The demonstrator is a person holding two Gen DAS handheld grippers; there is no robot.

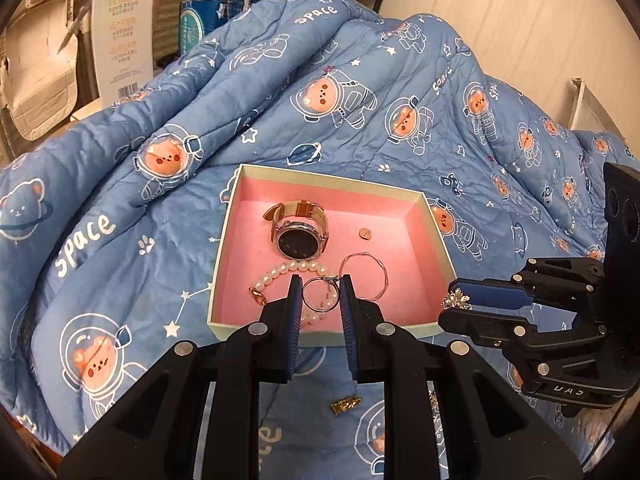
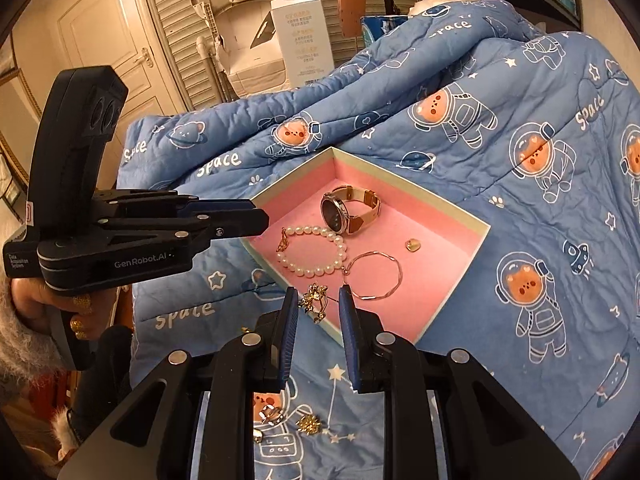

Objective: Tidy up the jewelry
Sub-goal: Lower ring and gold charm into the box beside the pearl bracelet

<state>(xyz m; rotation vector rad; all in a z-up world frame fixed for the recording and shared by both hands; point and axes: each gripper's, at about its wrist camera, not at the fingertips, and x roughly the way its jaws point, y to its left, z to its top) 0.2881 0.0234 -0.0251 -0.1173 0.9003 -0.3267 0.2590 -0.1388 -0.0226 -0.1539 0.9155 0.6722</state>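
Note:
A pink-lined box (image 1: 436,240) (image 2: 476,236) lies on a blue quilt. In it are a watch (image 1: 298,236) (image 2: 348,208), a pearl bracelet (image 1: 280,272) (image 2: 312,252), a thin bangle (image 1: 368,276) (image 2: 376,276) and a small gold charm (image 1: 365,233) (image 2: 413,245). My left gripper (image 1: 320,296) holds a thin hoop ring (image 1: 320,294) between its fingers over the box's near edge. My right gripper (image 2: 319,304) (image 1: 454,300) holds a sparkly gold brooch (image 2: 315,300) (image 1: 455,299) at the box's corner.
Loose pieces lie on the quilt before the box: a gold clasp (image 1: 345,405), a gold flower piece (image 2: 308,424) and a silver piece (image 2: 270,416). The quilt (image 1: 320,100) rises in folds behind the box. A white carton (image 2: 300,28) stands beyond.

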